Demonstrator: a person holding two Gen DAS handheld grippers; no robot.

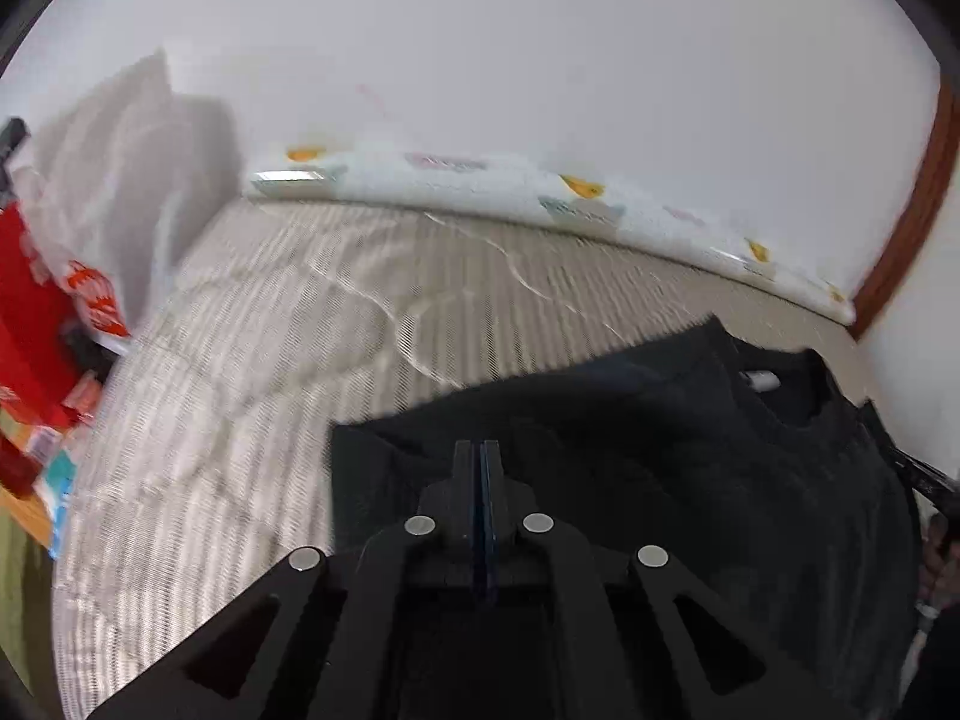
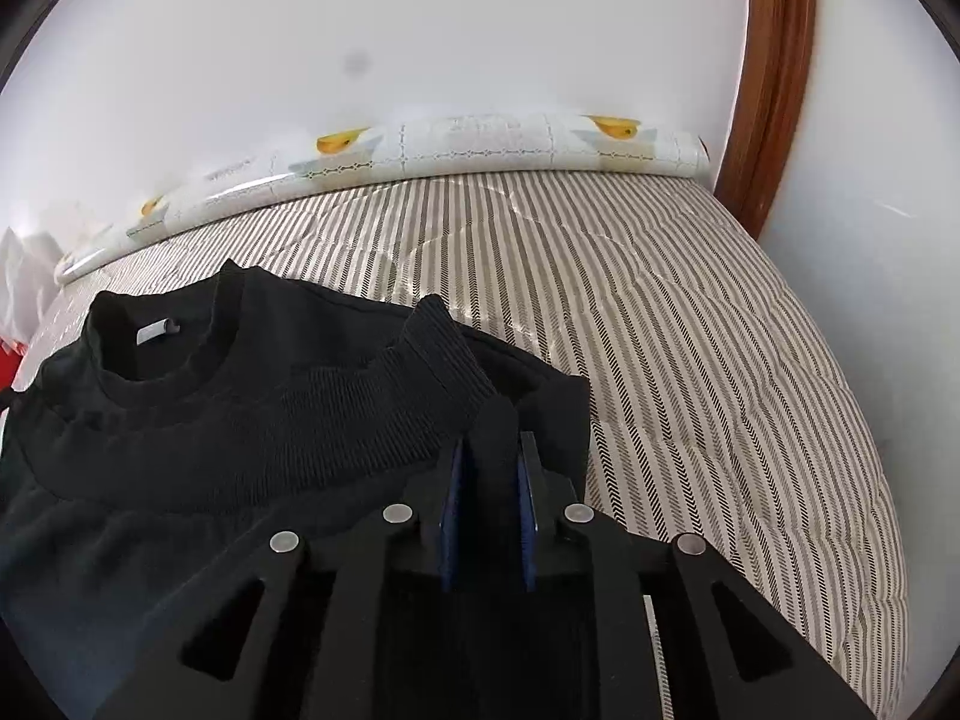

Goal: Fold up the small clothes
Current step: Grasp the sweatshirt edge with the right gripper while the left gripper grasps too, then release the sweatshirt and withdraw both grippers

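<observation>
While both ends are gripped: the black top [image 2: 252, 420] is held at its near edge, lying on the striped bed [image 2: 690, 360].
Right hand-held gripper [image 2: 489, 462]: narrow, with a thick bunch of ribbed black cloth pressed between its blue pads; the jaws stand a little apart on that bunch.
Left hand-held gripper [image 1: 478, 456]: pads drawn together to a thin line over the black top [image 1: 630, 450]; whether a thin layer is caught there cannot be told from the dark cloth.
Direction from grippers: the top spreads forward and inward from each, to the right of the left one and to the left of the right one.
Long axis: judged to run across, from one gripper to the other, with the collar and its white label [image 2: 157, 331] on the far side.
Nearer hand: the right is judged nearer the collar.
Coming move: judged to be a fold away, toward the collar.
Farther off: patterned roll [image 2: 480, 144] along the wall; red packs [image 1: 36, 312] at the left.
</observation>
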